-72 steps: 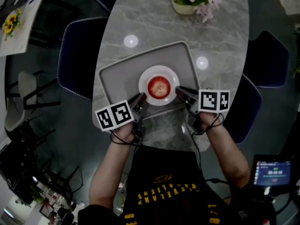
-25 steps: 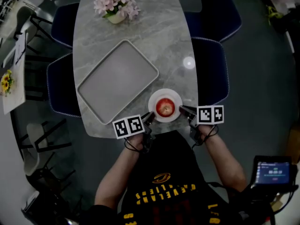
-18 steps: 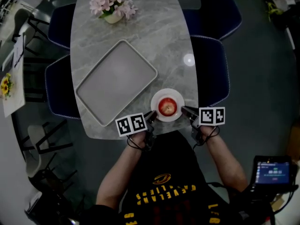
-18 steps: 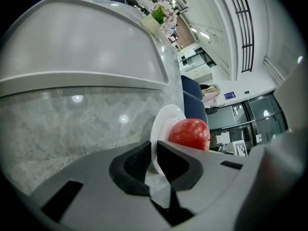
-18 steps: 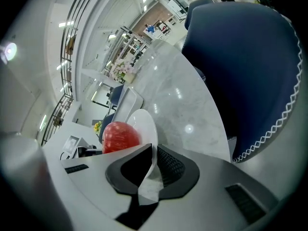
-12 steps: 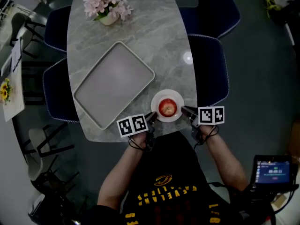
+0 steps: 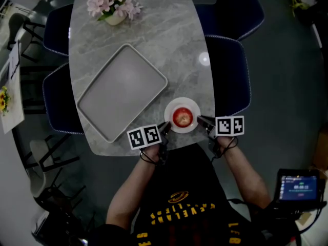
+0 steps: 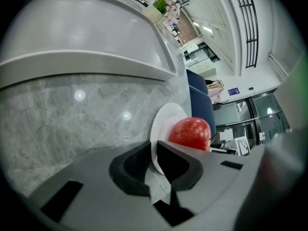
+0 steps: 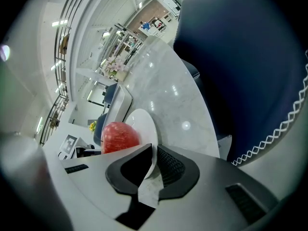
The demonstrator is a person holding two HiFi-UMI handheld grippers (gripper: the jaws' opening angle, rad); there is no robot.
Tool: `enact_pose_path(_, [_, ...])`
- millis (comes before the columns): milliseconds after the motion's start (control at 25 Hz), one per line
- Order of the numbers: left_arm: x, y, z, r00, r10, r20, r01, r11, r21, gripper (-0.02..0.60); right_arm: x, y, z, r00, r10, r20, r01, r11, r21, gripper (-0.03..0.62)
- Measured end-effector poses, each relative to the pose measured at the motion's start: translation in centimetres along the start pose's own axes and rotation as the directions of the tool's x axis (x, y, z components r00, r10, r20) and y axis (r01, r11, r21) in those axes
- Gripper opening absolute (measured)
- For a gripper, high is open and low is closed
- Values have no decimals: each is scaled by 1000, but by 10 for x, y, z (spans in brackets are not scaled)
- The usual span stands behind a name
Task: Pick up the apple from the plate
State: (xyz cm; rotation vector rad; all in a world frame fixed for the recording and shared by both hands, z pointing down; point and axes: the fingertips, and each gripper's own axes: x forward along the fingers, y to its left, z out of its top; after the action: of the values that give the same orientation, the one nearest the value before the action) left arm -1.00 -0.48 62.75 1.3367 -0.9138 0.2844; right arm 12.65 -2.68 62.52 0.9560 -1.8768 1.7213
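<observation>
Apple (image 7: 182, 117) on plate (image 7: 182, 101) between left gripper (image 7: 166, 127) and right gripper (image 7: 201, 120), both jaws tight on its rim.

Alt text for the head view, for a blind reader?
Overhead: a red apple sits on a white plate at the near edge of the table, the left gripper and right gripper gripping its opposite rims. A grey tray lies to its left.

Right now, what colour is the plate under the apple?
White; the plate shows best in the left gripper view.
</observation>
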Motion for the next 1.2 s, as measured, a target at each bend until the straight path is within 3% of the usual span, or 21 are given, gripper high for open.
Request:
enact_pose_path(800, [-2,0,-1,1000,20,0,-20,999,35,41,4,-1,-3,1000,-2,-5,2,1000,-30,43])
enact_pose_path(1000, [-6,1,2,999,31,38,-34,998,57,53,-2,-3,8,996,-59,66,70,983,-172,43])
enact_pose_path(1200, [-12,2,10,997,35,68,-41,996,84,77,-10,-6,25,988,-73,139,94,984,-149,43])
